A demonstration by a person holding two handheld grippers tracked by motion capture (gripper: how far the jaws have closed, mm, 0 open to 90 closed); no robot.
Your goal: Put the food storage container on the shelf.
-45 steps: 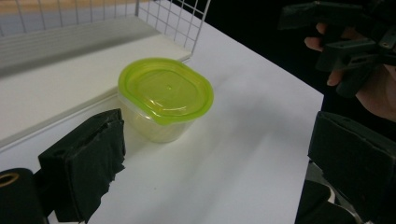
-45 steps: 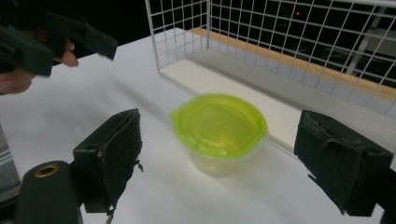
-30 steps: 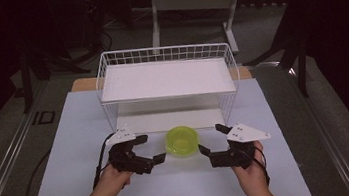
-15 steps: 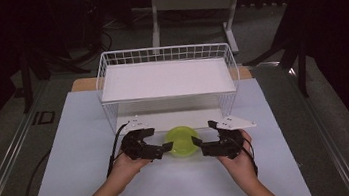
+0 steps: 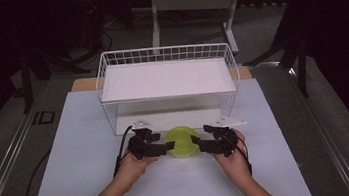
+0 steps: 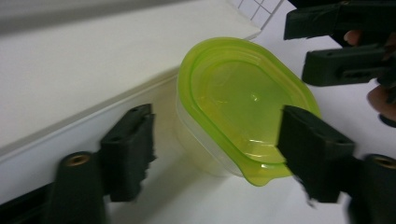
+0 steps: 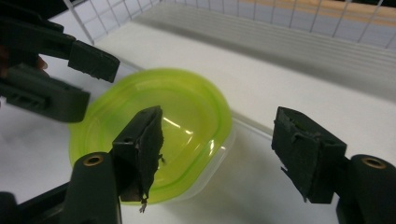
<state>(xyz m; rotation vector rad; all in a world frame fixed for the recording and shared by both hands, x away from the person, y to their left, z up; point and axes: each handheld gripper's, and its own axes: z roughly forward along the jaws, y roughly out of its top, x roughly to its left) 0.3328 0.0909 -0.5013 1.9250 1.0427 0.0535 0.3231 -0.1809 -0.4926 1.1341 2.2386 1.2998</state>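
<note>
High view, green-lidded container (image 5: 180,140) at the wire rack's (image 5: 111,93) front edge, left gripper (image 5: 162,149) and right gripper (image 5: 199,146) flanking it — fingers apart, just been closing, not yet pressing it.

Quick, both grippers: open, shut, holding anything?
Left gripper: open, has just been closing around the green-lidded container, not gripping.
Right gripper: open, has just been closing at the container's other side, holding nothing.

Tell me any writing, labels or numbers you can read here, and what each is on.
"ID": on a small dark plate on the grey floor left of the table.
Nothing readable on the green-lidded container, the wire basket or either gripper.
</note>
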